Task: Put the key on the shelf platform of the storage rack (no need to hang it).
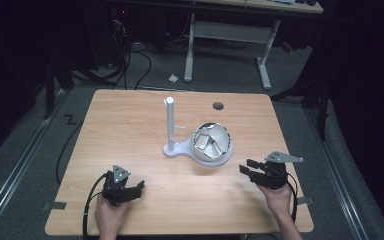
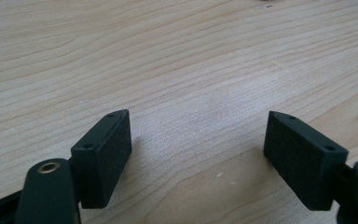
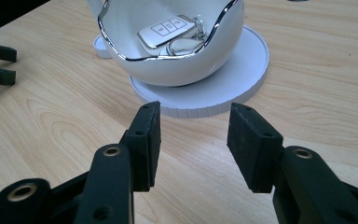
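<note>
The work looks barely begun: the car key [image 3: 167, 30] lies untouched inside the white bowl [image 1: 213, 145], and nothing is held by either gripper. The bowl sits on a round white base [image 3: 242, 70] right of centre on the wooden table [image 1: 130, 130], with a white upright post [image 1: 170, 125] rising from the same stand just to its left. The right gripper [image 1: 252, 170] hovers near the table's right front, aimed left and slightly away toward the bowl, its jaws apart with only bare wood between them; in the right gripper view the base's rim is just beyond its fingertips [image 3: 144, 140]. The left gripper [image 2: 198, 154] is low over the near left of the table, well apart from the bowl, jaws spread wide over bare wood. Still to do, by my judgement, is the whole reach into the bowl and the grasp. In the right gripper view the key lies fairly flat against the bowl's far inner wall, button face up, its long axis running left to right and slightly away, with a metal ring [image 3: 196, 24] at its right end.
</note>
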Motion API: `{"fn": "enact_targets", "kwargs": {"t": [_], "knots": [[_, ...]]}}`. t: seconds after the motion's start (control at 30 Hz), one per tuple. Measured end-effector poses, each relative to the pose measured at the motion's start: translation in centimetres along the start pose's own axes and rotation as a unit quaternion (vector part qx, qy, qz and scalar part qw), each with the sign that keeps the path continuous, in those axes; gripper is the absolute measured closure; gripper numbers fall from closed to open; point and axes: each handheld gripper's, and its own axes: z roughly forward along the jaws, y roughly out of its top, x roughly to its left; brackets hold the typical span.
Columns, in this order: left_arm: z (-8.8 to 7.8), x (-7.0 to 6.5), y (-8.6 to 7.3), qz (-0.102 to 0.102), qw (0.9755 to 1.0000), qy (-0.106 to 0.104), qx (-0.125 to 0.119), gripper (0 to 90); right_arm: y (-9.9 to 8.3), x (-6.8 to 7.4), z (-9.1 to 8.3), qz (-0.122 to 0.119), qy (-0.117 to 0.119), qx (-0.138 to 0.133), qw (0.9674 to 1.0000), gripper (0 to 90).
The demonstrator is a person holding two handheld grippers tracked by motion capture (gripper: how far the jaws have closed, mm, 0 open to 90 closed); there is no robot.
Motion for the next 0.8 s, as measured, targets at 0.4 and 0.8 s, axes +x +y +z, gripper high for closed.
{"fn": "enact_targets", "kwargs": {"t": [0.4, 0.8], "knots": [[0.0, 0.0, 0.0, 0.0, 1.0, 0.0, 0.0, 23.8, -1.1, 0.4, 1.1, -0.003, -0.007, 0.012, 0.9999, 54.4], [0.0, 0.0, 0.0, 0.0, 1.0, 0.0, 0.0, 23.8, -2.1, 0.9, 2.7, -0.006, -0.008, 0.029, 0.9995, 54.1]]}}
